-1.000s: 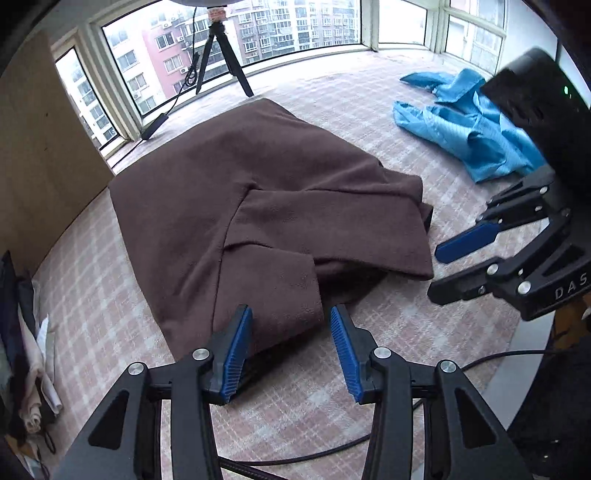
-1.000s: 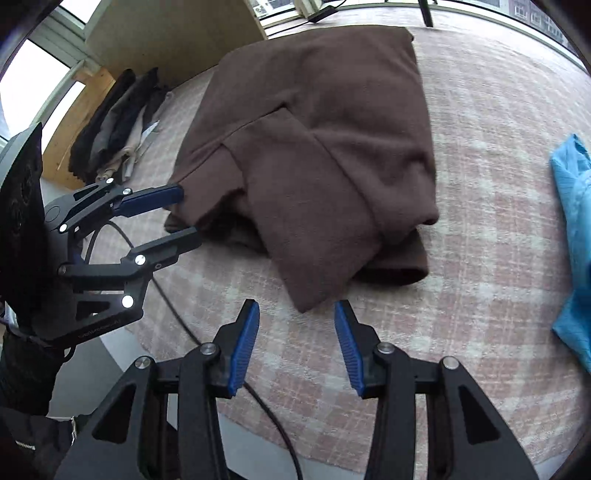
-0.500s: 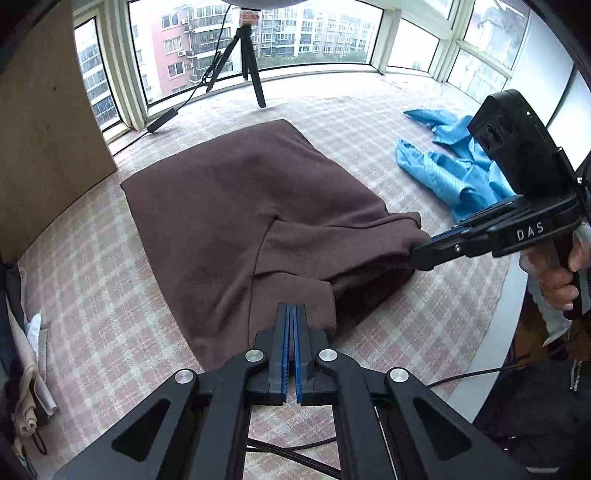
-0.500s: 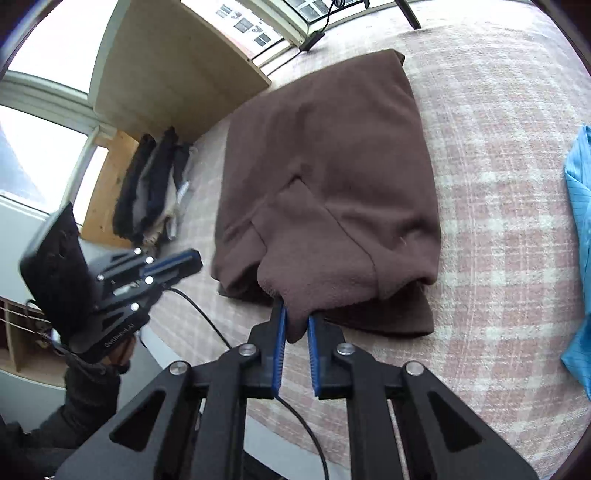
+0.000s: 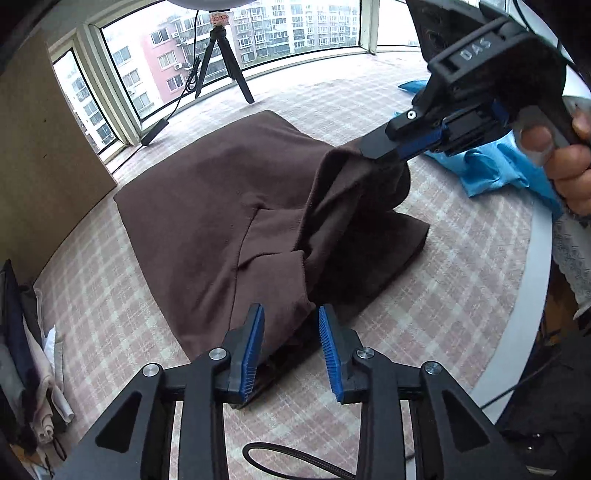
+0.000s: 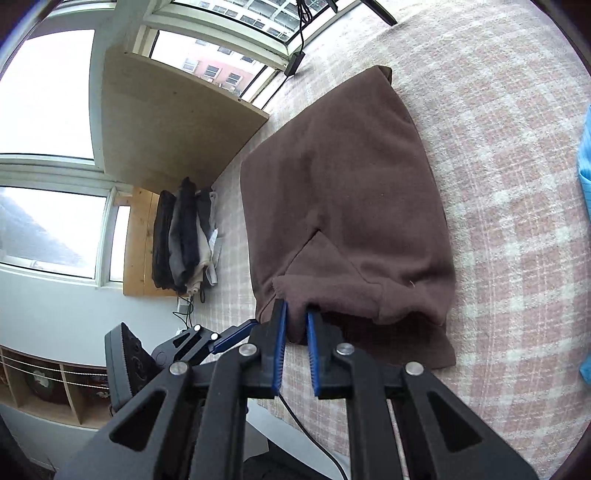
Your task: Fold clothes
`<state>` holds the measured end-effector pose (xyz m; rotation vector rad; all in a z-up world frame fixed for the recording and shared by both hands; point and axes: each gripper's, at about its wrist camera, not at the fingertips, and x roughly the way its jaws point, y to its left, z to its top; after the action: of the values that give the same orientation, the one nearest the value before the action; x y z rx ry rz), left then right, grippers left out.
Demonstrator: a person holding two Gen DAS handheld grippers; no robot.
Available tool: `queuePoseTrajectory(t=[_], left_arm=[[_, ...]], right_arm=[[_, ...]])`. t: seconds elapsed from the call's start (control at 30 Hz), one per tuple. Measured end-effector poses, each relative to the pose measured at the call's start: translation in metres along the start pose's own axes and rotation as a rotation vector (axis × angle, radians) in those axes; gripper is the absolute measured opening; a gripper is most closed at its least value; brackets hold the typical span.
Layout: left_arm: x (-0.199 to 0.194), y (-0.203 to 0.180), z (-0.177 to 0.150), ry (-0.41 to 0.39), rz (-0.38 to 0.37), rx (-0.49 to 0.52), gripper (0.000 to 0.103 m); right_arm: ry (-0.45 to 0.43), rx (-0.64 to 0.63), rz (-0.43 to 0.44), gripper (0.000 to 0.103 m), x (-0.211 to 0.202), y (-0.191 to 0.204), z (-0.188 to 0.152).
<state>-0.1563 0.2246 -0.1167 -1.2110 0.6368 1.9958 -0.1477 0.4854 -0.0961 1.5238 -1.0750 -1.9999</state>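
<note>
The left tongs [image 5: 290,349], clamped a moment ago, have just opened around the brown garment [image 5: 229,206] on the checked counter [image 5: 461,258]; the right tongs [image 6: 294,339], newly clamped on its corner, have lifted it, starting the fold.

Bay-window room in flat grey daylight

A pink-and-cream checked cloth [image 5: 461,280] covers the work surface with its white rounded edge [image 5: 532,280]. Curved windows [image 5: 280,33] show pink and pale apartment blocks; a black tripod [image 5: 221,70] stands before them. A tan wooden board [image 6: 159,122] leans at one side, above a pale wood shelf [image 6: 138,243].
</note>
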Motion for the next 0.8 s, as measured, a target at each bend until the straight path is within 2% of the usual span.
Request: queuePoseTrajectory(t=[0.03, 0.17, 0.23, 0.43, 0.53, 0.6, 0.67, 0.8], left_arm=[[0.004, 0.004, 0.003, 0.011, -0.02, -0.016, 0.006], [-0.01, 0.032, 0.003, -0.025, -0.104, -0.14, 0.006], [-0.018, 0.041, 0.0, -0.036, -0.12, -0.168, 0.006], [-0.033, 0.064, -0.008, -0.045, -0.139, -0.216, 0.006], [-0.032, 0.071, -0.008, -0.032, -0.14, -0.227, 0.006], [-0.03, 0.071, -0.006, -0.023, -0.114, -0.216, 0.008], [-0.027, 0.071, -0.003, -0.013, -0.08, -0.199, 0.008], [-0.014, 0.062, -0.001, 0.044, 0.008, -0.116, 0.009]], right_arm=[[0.0, -0.007, -0.012, 0.011, 0.0, 0.001, 0.001], [0.013, -0.07, -0.118, 0.011, 0.001, 0.005, 0.0], [0.023, -0.082, -0.141, 0.011, 0.0, 0.003, -0.003], [0.079, -0.074, -0.138, 0.01, -0.003, -0.005, -0.015], [0.109, -0.09, -0.166, 0.01, -0.008, -0.007, -0.018], [0.117, -0.085, -0.195, 0.01, -0.012, -0.011, -0.016], [0.103, -0.128, -0.264, 0.01, -0.011, -0.008, -0.015], [0.147, -0.202, -0.333, 0.01, 0.004, -0.001, -0.025]])
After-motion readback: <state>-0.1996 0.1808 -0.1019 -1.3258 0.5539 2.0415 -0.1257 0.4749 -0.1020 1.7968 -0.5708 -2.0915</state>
